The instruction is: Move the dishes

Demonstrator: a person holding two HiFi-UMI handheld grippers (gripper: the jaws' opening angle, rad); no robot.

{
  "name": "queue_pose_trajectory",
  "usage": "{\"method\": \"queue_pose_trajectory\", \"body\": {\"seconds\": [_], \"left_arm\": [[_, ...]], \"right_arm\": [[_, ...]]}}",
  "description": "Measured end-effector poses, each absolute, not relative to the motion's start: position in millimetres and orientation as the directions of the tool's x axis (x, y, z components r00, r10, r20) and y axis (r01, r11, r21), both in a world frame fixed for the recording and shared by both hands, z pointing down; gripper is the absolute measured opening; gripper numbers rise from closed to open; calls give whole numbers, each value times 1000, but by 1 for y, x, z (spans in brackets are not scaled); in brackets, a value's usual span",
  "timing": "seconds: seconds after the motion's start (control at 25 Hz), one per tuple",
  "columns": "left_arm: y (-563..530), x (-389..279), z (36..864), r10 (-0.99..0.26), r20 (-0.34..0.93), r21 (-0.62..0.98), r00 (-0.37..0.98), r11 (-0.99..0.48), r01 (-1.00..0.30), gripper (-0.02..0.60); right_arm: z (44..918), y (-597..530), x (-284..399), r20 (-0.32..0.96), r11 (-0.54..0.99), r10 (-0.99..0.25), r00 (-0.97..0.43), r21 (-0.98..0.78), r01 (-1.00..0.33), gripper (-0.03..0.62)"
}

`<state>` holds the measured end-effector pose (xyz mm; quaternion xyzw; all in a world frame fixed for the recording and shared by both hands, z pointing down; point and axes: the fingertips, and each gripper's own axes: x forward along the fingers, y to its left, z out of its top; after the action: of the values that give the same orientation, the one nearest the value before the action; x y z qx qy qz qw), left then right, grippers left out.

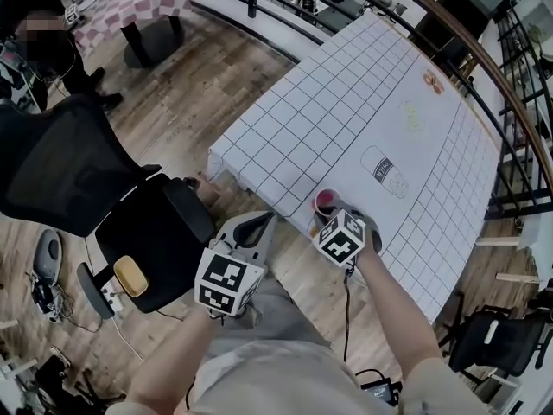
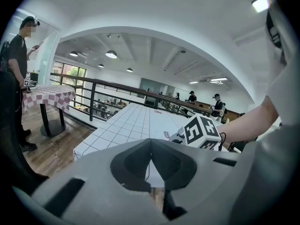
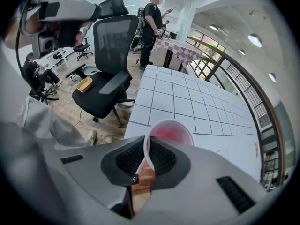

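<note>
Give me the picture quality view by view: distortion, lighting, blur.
Head view: wide-angle bend curves the railing and the table grid; light even, no harsh shadows. Left gripper view: dark round vignette, ceiling lamps glare, the near left gripper looks soft. Right gripper view: same fisheye rim; the cup in the right gripper is sharp.

The white grid-patterned tablecloth (image 1: 346, 102) lies open beyond the white pink-lined cup (image 1: 327, 202) at its near edge, a black mesh office chair (image 1: 52, 171) crowding the near left and a dark metal railing (image 1: 484, 69) bounding the far right.
</note>
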<state>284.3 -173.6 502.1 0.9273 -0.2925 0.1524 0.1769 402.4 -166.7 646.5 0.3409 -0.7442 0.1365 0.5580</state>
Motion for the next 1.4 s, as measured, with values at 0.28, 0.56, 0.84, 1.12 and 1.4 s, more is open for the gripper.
{"method": "queue_pose_trajectory", "body": {"seconds": [0.28,0.56,0.84,1.12,1.4], "left_arm": [[-172,275,503,-492,403,227,771,-763,-605,14],[-166,270,491,-500,390,232,773,-759,-608,14],[-169,260,463,-539,348,221,767,-748,-626,14],[-169,236,431,-604,297,193,739,-721,-666,14],[-158,186,390,-686,249,161,684,-667,-727,14]], "right_arm": [[640,-164,395,926,715,-325,-194,106,-691,107],[603,-165,392,895,676,-368,-254,69,-734,127],[529,-175,394,774,564,-504,-384,-42,-825,127],[465,-185,383,659,545,-615,-432,-41,-837,112],[399,-181,324,530,611,-664,-527,-23,-792,63]]}}
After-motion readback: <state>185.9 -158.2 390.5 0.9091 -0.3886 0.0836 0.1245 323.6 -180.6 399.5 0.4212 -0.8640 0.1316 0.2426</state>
